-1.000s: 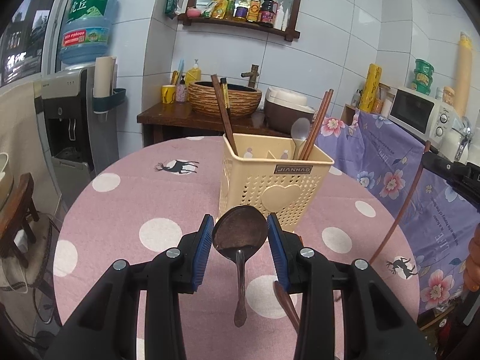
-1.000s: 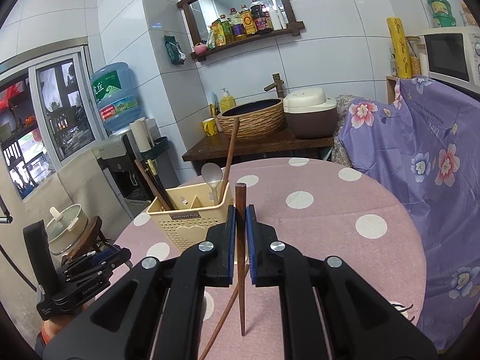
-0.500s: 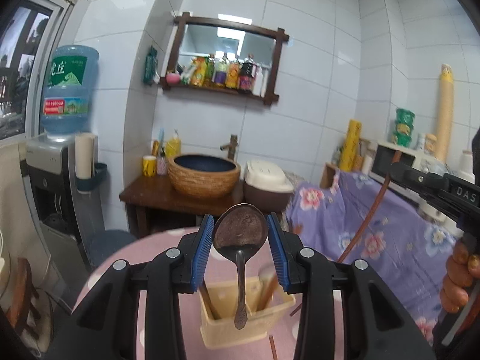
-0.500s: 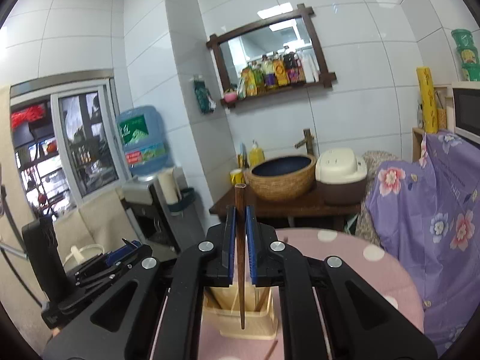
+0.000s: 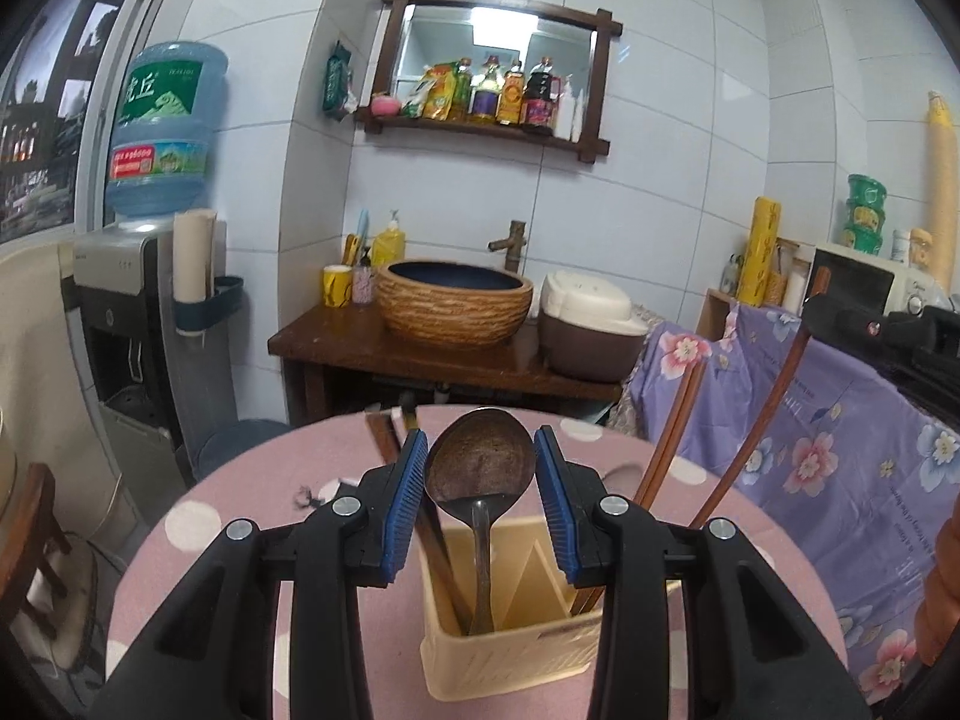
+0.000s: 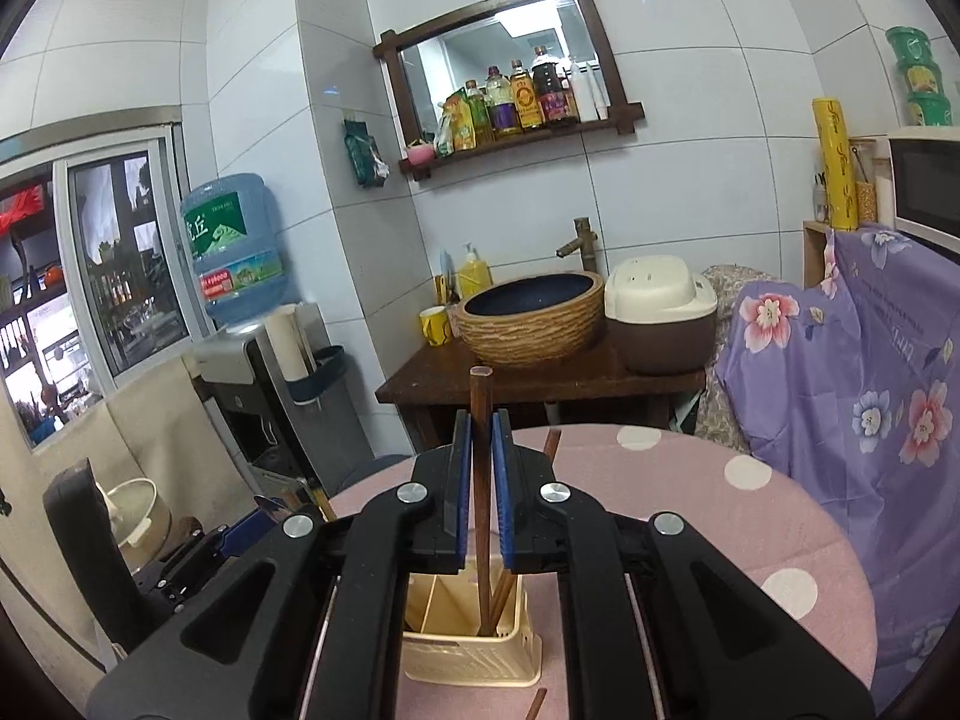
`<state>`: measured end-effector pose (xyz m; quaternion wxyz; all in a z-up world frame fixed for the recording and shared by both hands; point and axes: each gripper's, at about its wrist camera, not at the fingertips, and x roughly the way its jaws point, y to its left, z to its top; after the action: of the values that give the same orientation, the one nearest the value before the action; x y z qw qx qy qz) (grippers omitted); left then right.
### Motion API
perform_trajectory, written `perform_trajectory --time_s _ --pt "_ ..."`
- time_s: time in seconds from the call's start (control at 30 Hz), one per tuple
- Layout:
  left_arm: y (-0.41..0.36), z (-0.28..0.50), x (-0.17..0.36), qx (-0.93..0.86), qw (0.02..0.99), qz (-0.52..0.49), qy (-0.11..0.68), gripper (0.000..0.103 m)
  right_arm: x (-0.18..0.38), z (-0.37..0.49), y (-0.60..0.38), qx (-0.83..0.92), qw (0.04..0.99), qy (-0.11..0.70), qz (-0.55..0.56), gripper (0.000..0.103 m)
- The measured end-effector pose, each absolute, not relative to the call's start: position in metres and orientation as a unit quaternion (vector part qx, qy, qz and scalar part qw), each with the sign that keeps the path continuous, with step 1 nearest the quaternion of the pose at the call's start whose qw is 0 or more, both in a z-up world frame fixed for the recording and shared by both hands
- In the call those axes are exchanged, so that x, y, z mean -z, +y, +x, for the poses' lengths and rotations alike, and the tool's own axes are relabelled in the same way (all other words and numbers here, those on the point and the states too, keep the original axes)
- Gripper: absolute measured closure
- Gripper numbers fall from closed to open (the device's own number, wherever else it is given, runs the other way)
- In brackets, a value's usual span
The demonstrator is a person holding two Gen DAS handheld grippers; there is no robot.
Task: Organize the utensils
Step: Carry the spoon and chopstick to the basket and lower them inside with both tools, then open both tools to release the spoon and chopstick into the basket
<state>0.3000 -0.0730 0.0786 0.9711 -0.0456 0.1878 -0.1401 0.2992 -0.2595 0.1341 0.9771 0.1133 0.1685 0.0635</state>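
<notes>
Both grippers have dropped toward the cream utensil basket (image 5: 516,654) since half a second ago, so its open compartments now fill the lower part of each view. The left gripper (image 5: 480,501) is clamped on the bowl of a dark wooden spoon (image 5: 480,471), whose handle reaches down into a compartment of the basket. The right gripper (image 6: 478,495) is closed on a brown chopstick (image 6: 480,402), held upright with its lower end inside the basket beside other chopsticks (image 6: 501,597). The basket stands on a round table with a pink polka-dot cloth (image 6: 750,516).
</notes>
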Motion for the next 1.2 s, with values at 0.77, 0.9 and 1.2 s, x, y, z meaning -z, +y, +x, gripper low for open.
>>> perform_trajectory --time_s 0.77,0.9,1.2 --pt "-0.077 0.275 -0.044 0.153 0.963 -0.036 0.218 0.042 -0.082 0.294 -0.269 -0.070 0.966 0.205 0.143 0.064" --pt "-0.069 0.260 -0.044 0.155 0.961 -0.046 0.222 0.038 -0.077 0.278 -0.266 -0.063 0.969 0.202 0.124 0.062" --pt "-0.053 0.231 -0.019 0.157 0.951 -0.060 0.260 0.028 -0.039 0.231 -0.263 -0.037 0.970 0.223 0.091 0.033"
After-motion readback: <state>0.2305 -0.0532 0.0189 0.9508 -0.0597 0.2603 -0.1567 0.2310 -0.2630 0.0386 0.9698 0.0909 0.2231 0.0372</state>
